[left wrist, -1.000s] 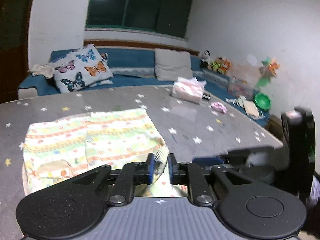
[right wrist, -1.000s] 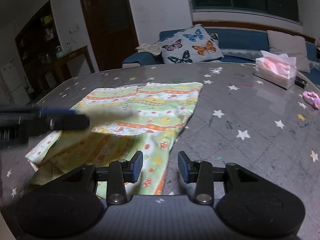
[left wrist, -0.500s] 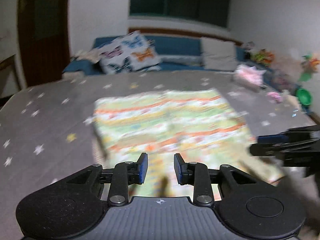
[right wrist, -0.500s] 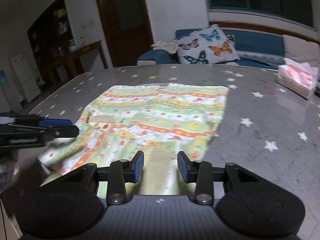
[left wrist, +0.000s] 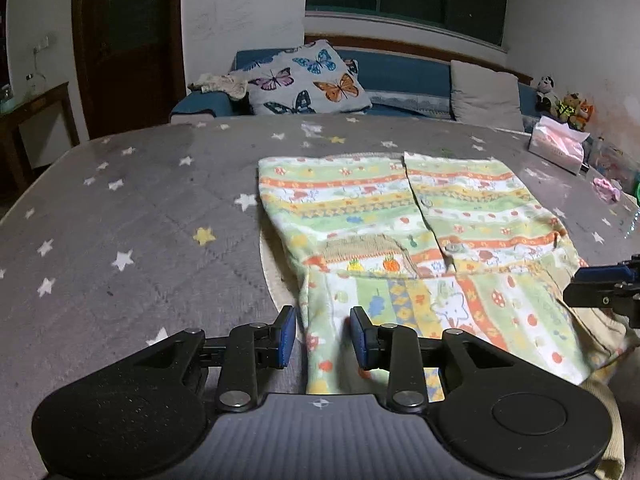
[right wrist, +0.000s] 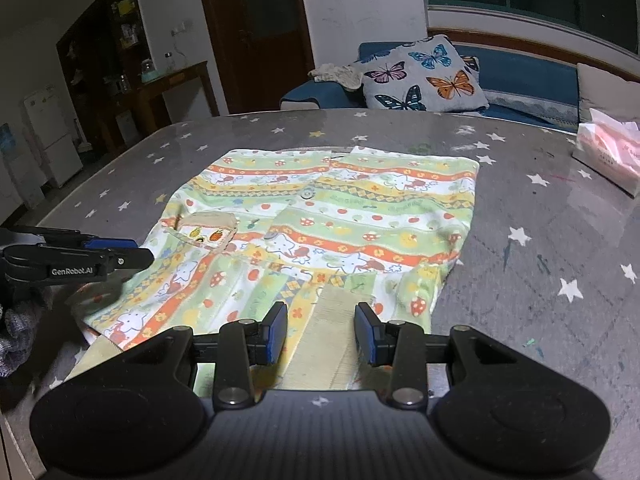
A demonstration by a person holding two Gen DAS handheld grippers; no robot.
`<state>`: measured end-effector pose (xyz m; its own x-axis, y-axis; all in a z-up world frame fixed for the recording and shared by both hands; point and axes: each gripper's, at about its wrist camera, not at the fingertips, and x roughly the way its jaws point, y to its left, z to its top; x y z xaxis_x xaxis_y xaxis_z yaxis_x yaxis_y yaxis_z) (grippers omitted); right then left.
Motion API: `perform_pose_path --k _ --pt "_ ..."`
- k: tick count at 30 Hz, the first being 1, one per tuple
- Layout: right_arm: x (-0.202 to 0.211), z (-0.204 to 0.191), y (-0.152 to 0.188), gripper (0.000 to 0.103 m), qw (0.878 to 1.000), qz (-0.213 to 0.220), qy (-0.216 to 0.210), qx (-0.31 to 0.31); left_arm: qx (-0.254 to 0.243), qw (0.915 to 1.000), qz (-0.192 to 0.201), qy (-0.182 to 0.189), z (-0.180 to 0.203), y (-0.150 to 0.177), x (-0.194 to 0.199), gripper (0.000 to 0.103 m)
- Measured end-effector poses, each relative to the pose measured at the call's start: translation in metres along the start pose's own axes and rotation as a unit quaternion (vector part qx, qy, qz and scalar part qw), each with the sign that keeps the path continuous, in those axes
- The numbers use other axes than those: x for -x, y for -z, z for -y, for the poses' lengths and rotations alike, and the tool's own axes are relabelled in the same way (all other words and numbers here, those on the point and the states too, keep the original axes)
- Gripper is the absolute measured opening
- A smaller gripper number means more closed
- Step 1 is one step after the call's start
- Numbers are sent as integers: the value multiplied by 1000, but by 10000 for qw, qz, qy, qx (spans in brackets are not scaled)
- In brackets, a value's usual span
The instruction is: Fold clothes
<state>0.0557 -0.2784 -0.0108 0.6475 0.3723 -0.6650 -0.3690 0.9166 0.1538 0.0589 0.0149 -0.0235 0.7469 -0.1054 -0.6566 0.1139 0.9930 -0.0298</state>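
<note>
Both grippers, left [left wrist: 322, 335] & right [right wrist: 321, 333], are hanging w/ jaws apart, empty, over near edge of striped green-orange cotton baby shirt [right wrist: 320, 232]; buttoned placket's running straight away from them.

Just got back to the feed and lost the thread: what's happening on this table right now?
A person with two handheld grippers is folding a green, yellow and orange patterned child's shirt on the grey star-printed table. The shirt lies mostly flat, its near part folded over the body. The left gripper is open over the shirt's near left edge, and the right gripper is open over a beige ribbed band at the near edge. Neither is gripping fabric.
</note>
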Motion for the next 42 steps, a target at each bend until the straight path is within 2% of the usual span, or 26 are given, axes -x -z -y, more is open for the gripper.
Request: perform_pose_path --k 7,9,12,16,19,23,29,34,39,42 --pt "-2 4 0 38 10000 -35 0 -39 16 10000 21 36 -1 -10 -11 32" --pt "-3 5 1 34 10000 -43 -12 -59 45 10000 -22 72 -2 -10 -15 27" --pt "-4 7 1 23 9999 -51 19 -110 11 9999 -2 102 -3 -10 -16 14" --pt "-3 10 0 3 9999 -14 59 -162 70 9998 89 153 -7 -10 -14 7" --pt "3 10 -2 2 9997 141 50 -203 359 9987 223 299 -16 -10 -9 7" --pt "9 10 -9 2 9988 401 39 -275 646 9973 193 280 -25 -7 -9 7" --pt "-6 17 -7 5 9994 90 124 -299 739 9969 127 257 -28 -6 -10 10" --pt "3 10 -5 8 9998 161 67 -133 522 9983 236 127 -22 -10 3 11" --pt "7 -2 -6 10 9998 69 -144 152 -6 9980 352 528 1 -8 22 11" --pt "8 -9 -4 21 9993 23 -246 289 -306 9953 218 898 19 -1 25 11"
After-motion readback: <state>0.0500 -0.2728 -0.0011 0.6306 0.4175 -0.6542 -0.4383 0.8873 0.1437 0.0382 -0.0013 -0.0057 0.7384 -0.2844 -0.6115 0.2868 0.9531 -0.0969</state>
